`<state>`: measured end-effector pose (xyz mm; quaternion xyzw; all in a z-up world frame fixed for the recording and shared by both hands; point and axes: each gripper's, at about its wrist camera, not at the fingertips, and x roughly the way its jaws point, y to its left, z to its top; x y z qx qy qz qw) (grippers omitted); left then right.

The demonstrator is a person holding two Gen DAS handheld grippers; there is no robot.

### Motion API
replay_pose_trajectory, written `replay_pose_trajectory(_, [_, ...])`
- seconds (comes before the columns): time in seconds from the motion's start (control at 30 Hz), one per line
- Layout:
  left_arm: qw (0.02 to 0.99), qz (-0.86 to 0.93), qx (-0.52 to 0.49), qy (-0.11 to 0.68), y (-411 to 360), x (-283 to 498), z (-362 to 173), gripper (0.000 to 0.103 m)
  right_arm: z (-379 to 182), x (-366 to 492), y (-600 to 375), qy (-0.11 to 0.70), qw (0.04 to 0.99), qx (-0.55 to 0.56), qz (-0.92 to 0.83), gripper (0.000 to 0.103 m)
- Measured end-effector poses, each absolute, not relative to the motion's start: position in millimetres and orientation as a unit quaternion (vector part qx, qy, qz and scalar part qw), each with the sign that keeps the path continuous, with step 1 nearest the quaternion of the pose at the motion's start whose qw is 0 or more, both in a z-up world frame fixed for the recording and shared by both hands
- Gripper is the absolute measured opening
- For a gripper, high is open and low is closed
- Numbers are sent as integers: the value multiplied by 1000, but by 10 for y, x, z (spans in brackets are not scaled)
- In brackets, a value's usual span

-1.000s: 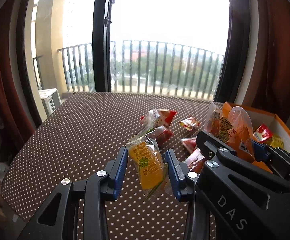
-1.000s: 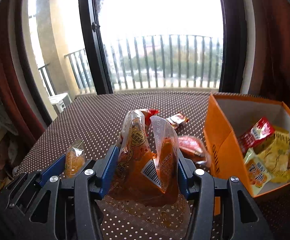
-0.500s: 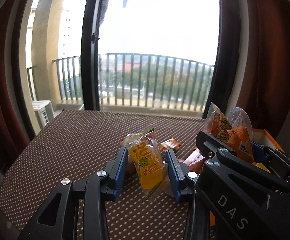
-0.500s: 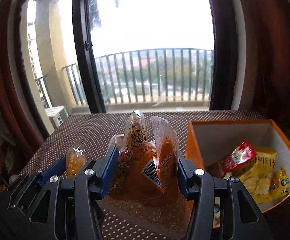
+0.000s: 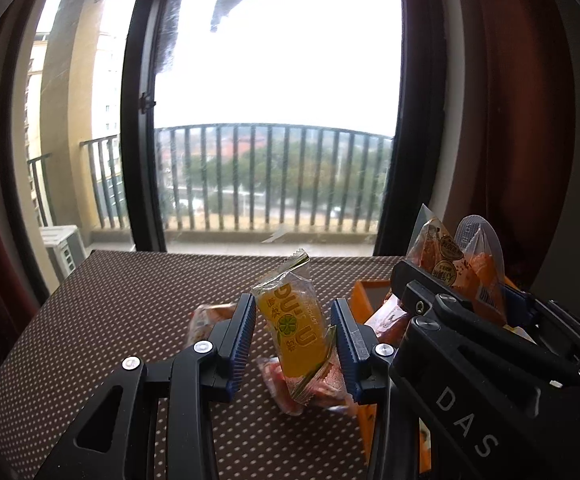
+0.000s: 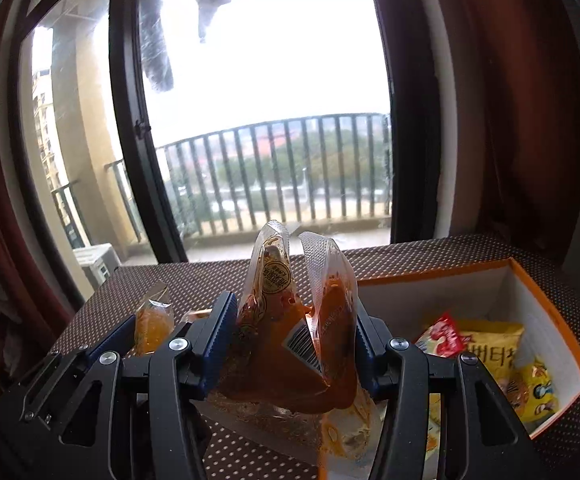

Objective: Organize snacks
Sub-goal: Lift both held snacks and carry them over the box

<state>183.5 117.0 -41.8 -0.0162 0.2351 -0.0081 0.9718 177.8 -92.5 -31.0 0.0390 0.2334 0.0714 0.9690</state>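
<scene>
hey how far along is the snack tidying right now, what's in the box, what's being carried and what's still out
Done: the orange cardboard box already holds a red packet and yellow snack bags. In hand: the right claw grips a clear pouch of orange-brown food beside the box; the left claw grips a small yellow jelly packet. Left: at least two reddish wrappers lie on the dotted brown table.

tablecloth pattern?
Brown tablecloth with small white dots; clearest in the left wrist view.
</scene>
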Motion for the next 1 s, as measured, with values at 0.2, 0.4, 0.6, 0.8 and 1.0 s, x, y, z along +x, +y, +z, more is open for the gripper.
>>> replay_pose_trajectory(0.2, [973, -22, -2, 232, 1045, 1943, -405, 39, -286, 1799, -1110, 226, 971, 51, 60, 57])
replay_pose_trajectory(0.4, [972, -40, 8, 233, 906, 2070, -434, 39, -286, 1835, -1330, 221, 972, 61, 43, 57])
replay_pose_trajectory(0.6, [968, -64, 20, 240, 709, 2241, -476, 39, -308, 1846, -1638, 218, 973, 71, 19, 57])
replay_pose_trajectory(0.8, [963, -88, 28, 253, 550, 2412, -572, 39, -338, 1884, -1883, 221, 972, 78, -5, 57])
replay_pose_trajectory(1.0, [953, -116, 36, 276, 392, 2558, -694, 39, -430, 1911, -2078, 231, 969, 85, -32, 56])
